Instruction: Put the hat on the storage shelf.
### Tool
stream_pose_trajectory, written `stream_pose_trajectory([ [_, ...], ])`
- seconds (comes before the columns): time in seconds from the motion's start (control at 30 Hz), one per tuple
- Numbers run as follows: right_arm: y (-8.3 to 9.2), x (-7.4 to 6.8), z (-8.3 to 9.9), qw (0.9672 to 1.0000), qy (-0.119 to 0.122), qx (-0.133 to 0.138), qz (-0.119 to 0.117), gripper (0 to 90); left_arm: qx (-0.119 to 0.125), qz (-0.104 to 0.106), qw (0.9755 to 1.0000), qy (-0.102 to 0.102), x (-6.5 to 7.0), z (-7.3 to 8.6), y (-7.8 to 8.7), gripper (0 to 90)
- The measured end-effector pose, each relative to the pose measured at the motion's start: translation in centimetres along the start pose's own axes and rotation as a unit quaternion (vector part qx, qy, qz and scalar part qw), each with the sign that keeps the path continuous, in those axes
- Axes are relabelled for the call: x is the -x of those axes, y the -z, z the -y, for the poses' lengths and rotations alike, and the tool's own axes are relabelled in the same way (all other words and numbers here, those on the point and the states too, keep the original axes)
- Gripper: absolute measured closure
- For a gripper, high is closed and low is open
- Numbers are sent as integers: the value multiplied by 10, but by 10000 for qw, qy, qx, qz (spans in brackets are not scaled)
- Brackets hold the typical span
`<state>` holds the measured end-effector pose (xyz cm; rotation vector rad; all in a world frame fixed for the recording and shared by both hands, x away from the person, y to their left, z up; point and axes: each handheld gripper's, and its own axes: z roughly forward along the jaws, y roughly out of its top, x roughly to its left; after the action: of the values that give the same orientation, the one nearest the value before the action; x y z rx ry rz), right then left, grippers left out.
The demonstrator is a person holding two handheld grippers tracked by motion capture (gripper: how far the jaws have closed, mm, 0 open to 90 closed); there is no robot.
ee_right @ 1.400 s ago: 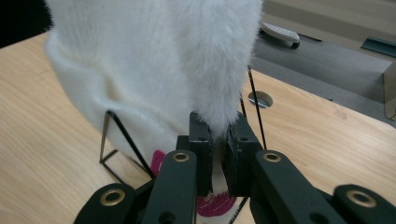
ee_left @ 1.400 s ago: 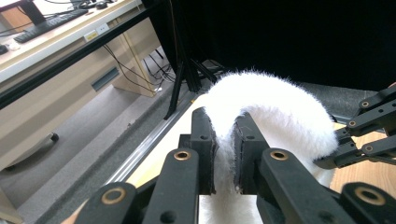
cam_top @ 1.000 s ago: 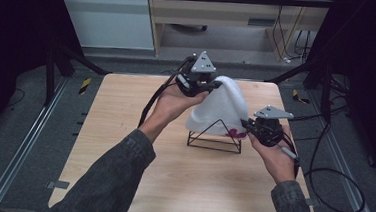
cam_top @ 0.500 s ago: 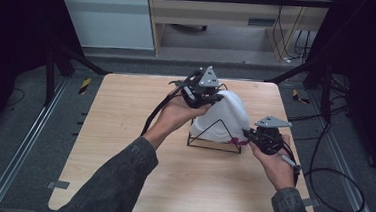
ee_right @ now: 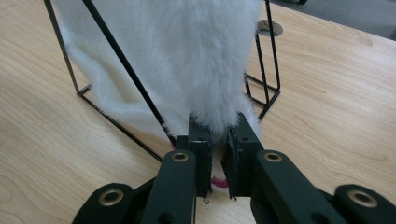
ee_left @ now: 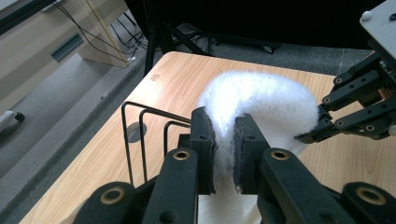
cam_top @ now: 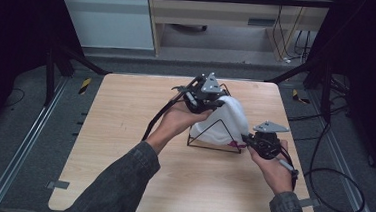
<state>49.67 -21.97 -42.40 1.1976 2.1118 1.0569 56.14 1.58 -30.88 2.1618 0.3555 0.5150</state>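
Note:
A white fluffy cloth (cam_top: 229,120) hangs over a black wire rack (cam_top: 212,147) at the middle of the wooden table (cam_top: 124,131). My left gripper (cam_top: 220,102) is shut on the cloth's top edge, and in the left gripper view the fleece (ee_left: 261,95) is pinched between the jaws (ee_left: 224,126) above the rack's wires (ee_left: 140,135). My right gripper (cam_top: 246,138) is shut on the cloth's low end by the rack's right corner. In the right gripper view its jaws (ee_right: 218,128) clamp the fleece (ee_right: 187,56) just off the tabletop, in front of the rack's slanted wire (ee_right: 126,70); a pink bit (ee_right: 218,181) shows below.
Cables trail from both grippers, one across the table (cam_top: 157,121) and one over the floor at the right (cam_top: 322,170). A round hole (ee_right: 270,28) sits in the tabletop behind the rack. Dark frame posts (cam_top: 323,80) stand past the far corners.
Both hands have come down with the cloth, which now lies lower over the wire rack. The right gripper has sunk close to the tabletop. Both grips are unchanged.

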Motion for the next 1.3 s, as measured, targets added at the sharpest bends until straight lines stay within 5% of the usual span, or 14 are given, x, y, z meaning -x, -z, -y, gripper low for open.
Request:
stream_pose_trajectory([
  [0.63,2,-1,7,10000,-13,-63,-39,757,42,-21,9997,243,-3,11,5,700],
  [1.1,32,-7,15,9998,-48,118,125,521,213,-172,9990,343,6,11,30,251],
  [1.3,43,-10,16,9996,-7,220,150,471,101,-155,9994,300,14,13,38,167],
])
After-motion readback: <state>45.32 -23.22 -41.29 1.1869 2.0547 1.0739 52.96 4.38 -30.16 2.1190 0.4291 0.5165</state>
